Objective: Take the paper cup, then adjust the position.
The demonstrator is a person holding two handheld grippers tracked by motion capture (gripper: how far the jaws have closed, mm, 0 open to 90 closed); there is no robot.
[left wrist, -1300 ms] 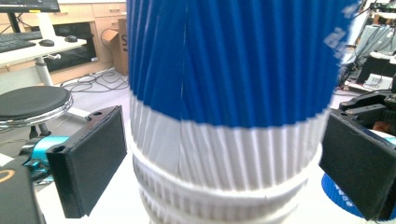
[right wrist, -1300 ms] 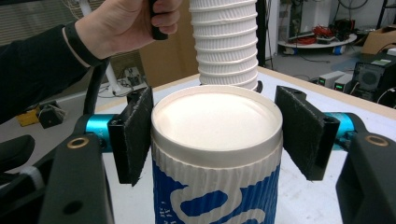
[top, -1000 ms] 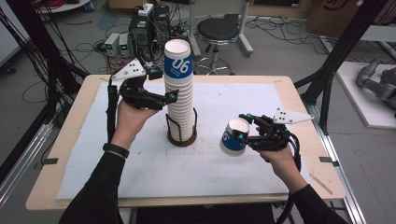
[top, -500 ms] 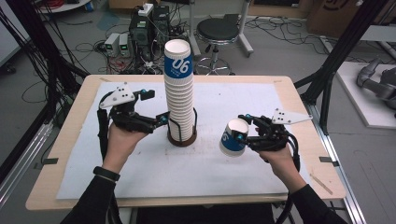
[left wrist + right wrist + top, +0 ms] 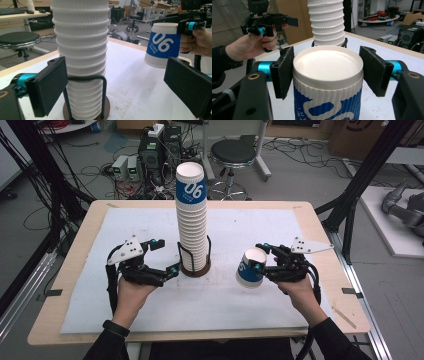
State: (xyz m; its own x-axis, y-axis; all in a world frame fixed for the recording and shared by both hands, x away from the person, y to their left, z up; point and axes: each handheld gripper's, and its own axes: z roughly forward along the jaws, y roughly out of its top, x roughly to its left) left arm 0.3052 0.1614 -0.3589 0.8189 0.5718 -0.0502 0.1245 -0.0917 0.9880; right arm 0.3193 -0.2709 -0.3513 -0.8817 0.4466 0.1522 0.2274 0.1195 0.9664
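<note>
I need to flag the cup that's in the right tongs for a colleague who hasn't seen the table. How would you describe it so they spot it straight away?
Start at the tall stack of cups in the black wire holder at the middle of the table. To its right, the right tongs grip a single blue and white cup. Unlike the stacked cups, it is alone, tilted and held off the stack.

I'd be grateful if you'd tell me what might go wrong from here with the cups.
1. The cup stack rises far above its low wire holder; a nudge from the open left gripper beside its base might topple it.
2. The right gripper holds the loose cup by its thin wall, so it might dent or slip.
</note>
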